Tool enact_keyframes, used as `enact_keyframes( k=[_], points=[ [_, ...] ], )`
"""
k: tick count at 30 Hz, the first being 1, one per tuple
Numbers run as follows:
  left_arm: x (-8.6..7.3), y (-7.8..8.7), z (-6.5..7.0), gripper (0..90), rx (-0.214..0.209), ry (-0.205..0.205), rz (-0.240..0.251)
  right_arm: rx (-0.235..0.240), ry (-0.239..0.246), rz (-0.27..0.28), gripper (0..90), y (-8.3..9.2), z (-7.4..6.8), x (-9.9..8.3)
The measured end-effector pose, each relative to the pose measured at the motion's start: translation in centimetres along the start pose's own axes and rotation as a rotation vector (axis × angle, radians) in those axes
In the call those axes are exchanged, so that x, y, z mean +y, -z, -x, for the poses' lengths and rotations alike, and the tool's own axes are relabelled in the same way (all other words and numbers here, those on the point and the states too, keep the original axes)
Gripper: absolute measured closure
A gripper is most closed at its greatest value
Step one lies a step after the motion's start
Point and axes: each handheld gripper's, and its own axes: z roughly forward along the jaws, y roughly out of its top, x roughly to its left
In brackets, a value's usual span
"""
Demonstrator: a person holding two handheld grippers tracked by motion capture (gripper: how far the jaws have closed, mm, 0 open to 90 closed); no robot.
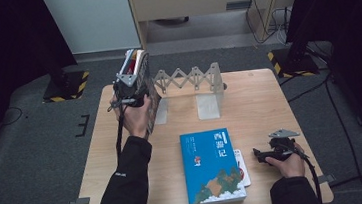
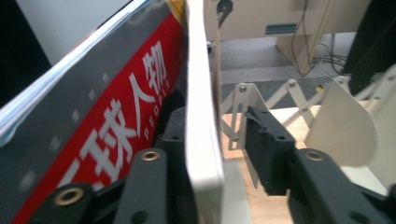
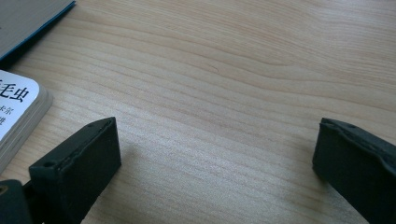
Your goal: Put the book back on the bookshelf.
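1. High view: your left gripper (image 1: 133,82) is at the upper left of the frame, at the left end of a white folding book rack (image 1: 190,79) standing on the wooden worktop (image 1: 269,103). It is up against a red-covered magazine (image 1: 136,62) and a thin white book (image 1: 142,60) that stand on edge, leaning against the rack's left end plate. Your right gripper (image 1: 258,155) rests low at the lower right. A blue book (image 1: 211,167) lies flat in the lower centre, with a small white booklet (image 1: 244,167) peeking out from under its right edge.

2. Left gripper view: the magazine (image 2: 112,126) fills the left of the frame, tilted. The white book (image 2: 201,112) stands between the jaws. The right jaw is clear of it with a gap, so nothing is pinched; the left jaw's contact is hidden.

3. Right gripper view: the jaws stand wide apart over bare worktop (image 3: 219,84), holding nothing. The booklet's corner (image 3: 18,112) is at the left edge.

4. Progress, as a judgement: the magazine and white book look placed in the rack and the grip on them loosened. The blue book and the booklet are not yet shelved.
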Motion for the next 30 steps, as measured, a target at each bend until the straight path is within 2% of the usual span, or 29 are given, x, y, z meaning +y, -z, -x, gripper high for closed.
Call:
enact_keyframes(
  k=[3,5,10,20,22,30],
  points=[
    [-0.6,1.0,-0.3,51.9,-0.035,0.010,0.013,0.000,0.000,0.000,1.1,0.0,0.0,0.0],
    [-1.0,1.7,-0.5,48.8,-0.061,0.002,0.028,0.000,0.000,0.000,1.0,0.0,0.0,0.0],
    [-2.1,3.1,-1.1,44.5,-0.110,0.010,0.058,0.000,0.000,0.000,1.0,0.0,0.0,0.0],
    [-4.9,5.7,-2.4,40.6,-0.236,0.040,0.089,0.000,-0.003,0.000,1.0,0.0,0.0,0.0],
    [-5.4,6.2,-2.6,40.0,-0.276,0.041,0.082,0.000,-0.003,0.000,1.0,0.0,0.0,0.0],
    [-7.7,7.9,-3.1,37.2,-0.327,0.021,0.052,0.000,0.000,0.001,0.9,0.0,0.0,0.0]
  ],
)
